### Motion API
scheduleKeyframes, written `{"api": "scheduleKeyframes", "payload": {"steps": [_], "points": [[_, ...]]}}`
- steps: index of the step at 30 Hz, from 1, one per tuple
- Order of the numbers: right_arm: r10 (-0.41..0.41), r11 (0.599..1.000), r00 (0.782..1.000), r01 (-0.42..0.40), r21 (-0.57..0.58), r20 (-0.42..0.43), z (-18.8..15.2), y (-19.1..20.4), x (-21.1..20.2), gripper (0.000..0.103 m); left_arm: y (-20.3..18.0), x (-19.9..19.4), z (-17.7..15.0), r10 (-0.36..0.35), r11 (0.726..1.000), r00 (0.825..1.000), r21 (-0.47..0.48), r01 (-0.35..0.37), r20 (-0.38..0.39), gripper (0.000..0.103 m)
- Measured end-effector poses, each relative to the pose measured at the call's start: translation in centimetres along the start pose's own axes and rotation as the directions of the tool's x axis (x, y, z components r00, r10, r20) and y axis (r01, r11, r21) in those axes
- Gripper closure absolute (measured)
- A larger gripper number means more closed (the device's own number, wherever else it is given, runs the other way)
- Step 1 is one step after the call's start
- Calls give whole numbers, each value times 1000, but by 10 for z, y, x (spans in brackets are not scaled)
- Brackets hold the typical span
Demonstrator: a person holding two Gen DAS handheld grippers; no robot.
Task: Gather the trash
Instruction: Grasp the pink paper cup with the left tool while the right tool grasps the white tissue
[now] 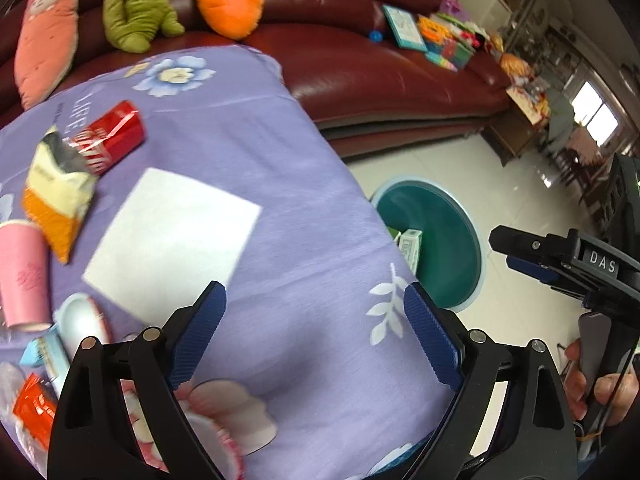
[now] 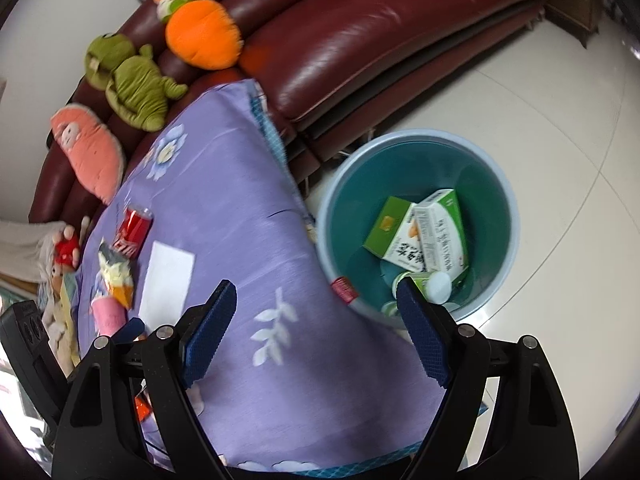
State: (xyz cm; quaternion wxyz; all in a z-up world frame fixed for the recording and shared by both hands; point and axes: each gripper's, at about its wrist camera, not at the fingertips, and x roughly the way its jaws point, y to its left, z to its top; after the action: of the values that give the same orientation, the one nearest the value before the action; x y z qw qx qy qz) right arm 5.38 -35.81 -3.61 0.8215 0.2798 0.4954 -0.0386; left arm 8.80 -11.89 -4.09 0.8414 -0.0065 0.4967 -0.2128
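While both grippers hang empty over the purple floral tablecloth (image 1: 280,200), the stock reads as follows.

Left gripper (image 1: 316,320): jaws spread wide, nothing between the blue pads; aimed down at bare cloth near the table's edge.

Right gripper (image 2: 316,320): jaws likewise spread and empty; it looks over the table's edge toward the bin. In the left wrist view it shows off to the right, above the floor, a hand on its handle.

Bin (image 2: 504,200): round, blue-green, on the tiled floor just beside the table. Holds two green-and-white cartons (image 2: 424,232) and a small white-capped container (image 2: 432,286).

Trash on the table, far side from the bin: red soda can (image 1: 114,140) lying on its side; crumpled snack bag (image 1: 58,192) overlapping it; pink paper cup (image 1: 22,276) tipped over; white paper sheet (image 1: 172,240) lying flat; small wrappers and a pale dish near the left edge, too blurred to name.

Not trash, by my judgement: plush toys and books on the red leather sofa (image 1: 360,72).

Stage, judged: several pieces binned, more waiting.

Risks:
- Can: round and on its side; a pinch off centre could roll it off the table.
- Paper sheet: flat on cloth; the jaws could catch the tablecloth with it and drag the rest.
- Snack bag: resting against the can, so lifting either may shift the other.
- Drop: the bin stands below the table's overhang; a release too early lands on the cloth or the floor.
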Motion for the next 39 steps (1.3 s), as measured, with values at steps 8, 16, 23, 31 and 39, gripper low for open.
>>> {"api": "scheduleKeyframes", "payload": {"steps": [8,16,23,31,39], "points": [[1,994,1000,-3,-109,-19,-13,58,1,24,56,-41,-11,47,994,997,-104,-41,57,11],[2,966,995,-29,-258,-102,-38,122,24,24,128,-77,-27,99,964,993,-252,-78,71,11],[-22,939,985,-39,-341,-173,-63,158,43,24,176,-99,-44,146,933,986,-341,-111,77,11],[-47,918,982,-30,-397,-183,-71,185,51,24,225,-101,-36,221,895,974,-408,-179,56,11],[-65,915,976,-25,-402,-209,-75,197,68,24,239,-60,-24,223,902,975,-375,-215,-25,11]]}}
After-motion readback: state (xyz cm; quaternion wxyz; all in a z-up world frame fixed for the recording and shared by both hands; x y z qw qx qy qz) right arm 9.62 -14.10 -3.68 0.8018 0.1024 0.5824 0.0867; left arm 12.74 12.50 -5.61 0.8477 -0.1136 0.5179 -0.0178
